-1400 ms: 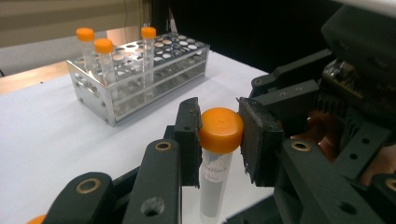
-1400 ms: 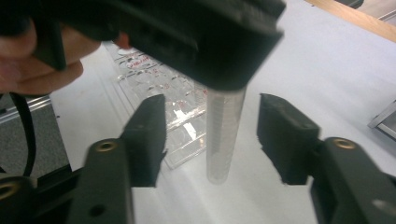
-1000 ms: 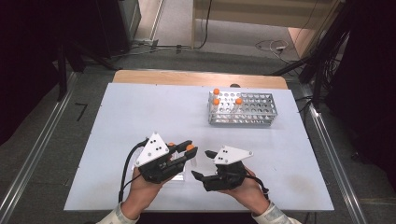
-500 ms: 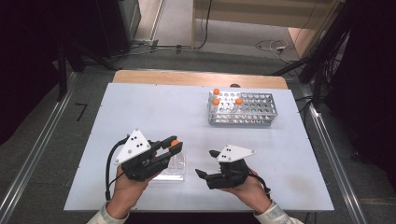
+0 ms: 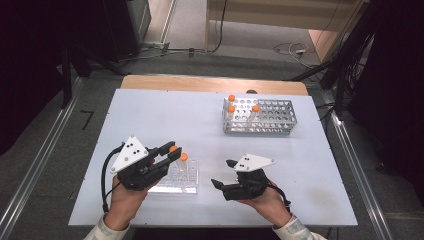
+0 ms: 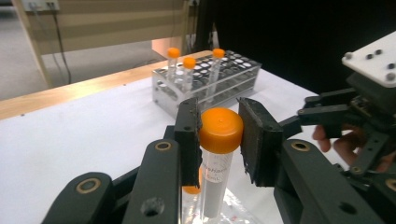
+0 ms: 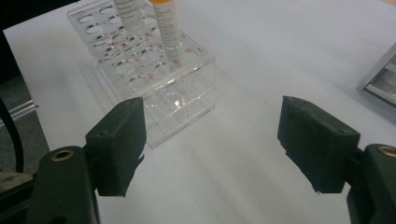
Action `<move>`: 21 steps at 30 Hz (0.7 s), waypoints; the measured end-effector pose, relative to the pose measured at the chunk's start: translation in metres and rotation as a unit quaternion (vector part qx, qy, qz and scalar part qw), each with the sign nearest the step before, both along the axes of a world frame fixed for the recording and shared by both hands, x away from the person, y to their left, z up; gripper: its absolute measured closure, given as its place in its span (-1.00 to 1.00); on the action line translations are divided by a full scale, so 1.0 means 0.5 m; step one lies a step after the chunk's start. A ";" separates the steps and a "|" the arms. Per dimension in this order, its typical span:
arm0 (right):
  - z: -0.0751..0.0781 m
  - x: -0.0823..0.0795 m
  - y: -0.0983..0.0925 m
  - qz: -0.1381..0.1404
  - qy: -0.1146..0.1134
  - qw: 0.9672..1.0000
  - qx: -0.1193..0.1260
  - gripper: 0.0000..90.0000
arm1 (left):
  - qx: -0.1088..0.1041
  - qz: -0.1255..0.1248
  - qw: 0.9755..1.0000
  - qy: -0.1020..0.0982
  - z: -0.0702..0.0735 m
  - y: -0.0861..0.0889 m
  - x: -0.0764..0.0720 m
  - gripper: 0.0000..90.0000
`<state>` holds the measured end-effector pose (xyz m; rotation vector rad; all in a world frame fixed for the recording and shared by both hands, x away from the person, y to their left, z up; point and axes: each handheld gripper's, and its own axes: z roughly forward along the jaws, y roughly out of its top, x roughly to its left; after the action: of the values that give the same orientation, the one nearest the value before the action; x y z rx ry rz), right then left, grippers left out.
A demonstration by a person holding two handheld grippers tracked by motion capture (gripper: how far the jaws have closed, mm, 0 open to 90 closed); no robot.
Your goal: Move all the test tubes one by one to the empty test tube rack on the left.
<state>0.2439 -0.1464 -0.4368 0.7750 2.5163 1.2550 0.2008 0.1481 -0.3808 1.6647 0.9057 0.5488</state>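
Observation:
My left gripper point(image 5: 171, 153) point(image 6: 218, 127) is shut on the orange cap of a clear tube point(image 6: 220, 131) point(image 5: 173, 148), held upright over the clear plastic rack point(image 5: 175, 184) point(image 7: 173, 93). A second orange-capped tube point(image 5: 184, 157) stands in that rack just beside it. In the right gripper view two tube bodies point(image 7: 167, 28) rise from the rack's far holes. My right gripper point(image 5: 223, 173) point(image 7: 212, 140) is open and holds nothing, to the right of the clear rack with its jaws turned toward it.
A metal rack point(image 5: 265, 120) point(image 6: 219, 84) with three orange-capped tubes stands at the back right of the white table point(image 5: 150, 115). A wooden strip point(image 5: 210, 84) runs along the far edge. Dark equipment and cables lie beyond.
My left gripper has drawn back to the left, uncovering the clear rack, with an orange cap still between its jaws. The right gripper has barely shifted.

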 end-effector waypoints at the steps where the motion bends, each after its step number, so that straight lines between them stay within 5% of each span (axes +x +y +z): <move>1: 0.000 0.000 0.000 0.000 0.000 1.000 0.000 -0.50 | 0.000 0.002 1.000 -0.001 0.000 0.003 0.001 0.56; 21: -0.002 0.002 0.000 0.001 0.006 1.000 0.005 -0.50 | 0.005 0.034 0.999 -0.001 -0.025 0.018 0.027 0.56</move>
<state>0.2447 -0.1464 -0.4378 0.7852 2.5227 1.2677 0.2142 0.1572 -0.3936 1.6467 0.9626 0.6008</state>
